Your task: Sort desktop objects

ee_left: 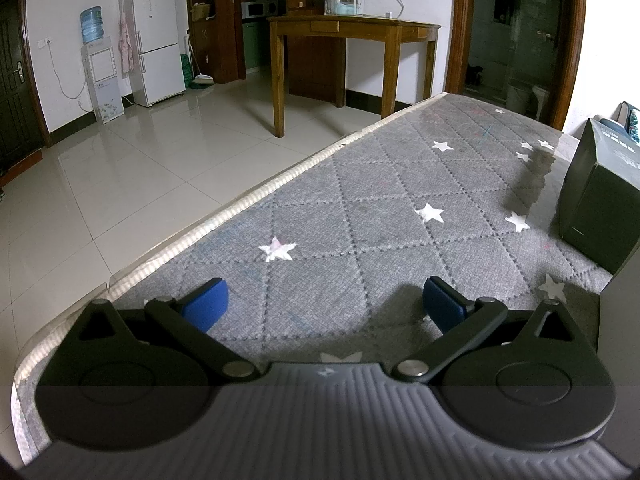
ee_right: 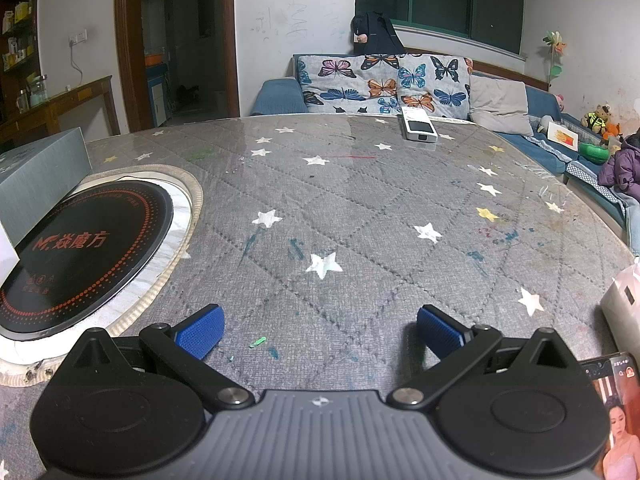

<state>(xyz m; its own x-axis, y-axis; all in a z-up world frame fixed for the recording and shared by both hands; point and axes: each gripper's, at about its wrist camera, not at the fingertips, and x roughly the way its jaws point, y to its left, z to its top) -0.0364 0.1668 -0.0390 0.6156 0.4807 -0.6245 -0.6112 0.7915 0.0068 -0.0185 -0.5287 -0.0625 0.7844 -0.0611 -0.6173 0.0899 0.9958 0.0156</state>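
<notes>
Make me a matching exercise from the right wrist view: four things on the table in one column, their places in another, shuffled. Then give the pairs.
Things:
1. induction cooktop
2. white device
3. phone
4. grey box

Places:
A. far edge, near the sofa
B. near right corner, screen lit
C. set into the table, left
D. far left, behind the cooktop

Pairs: 1-C, 2-A, 3-B, 4-D

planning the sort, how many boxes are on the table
2 that I can make out: a dark box at the right edge of the left wrist view, and a grey box behind the round cooktop. They may be one box; more could sit out of frame.
</notes>
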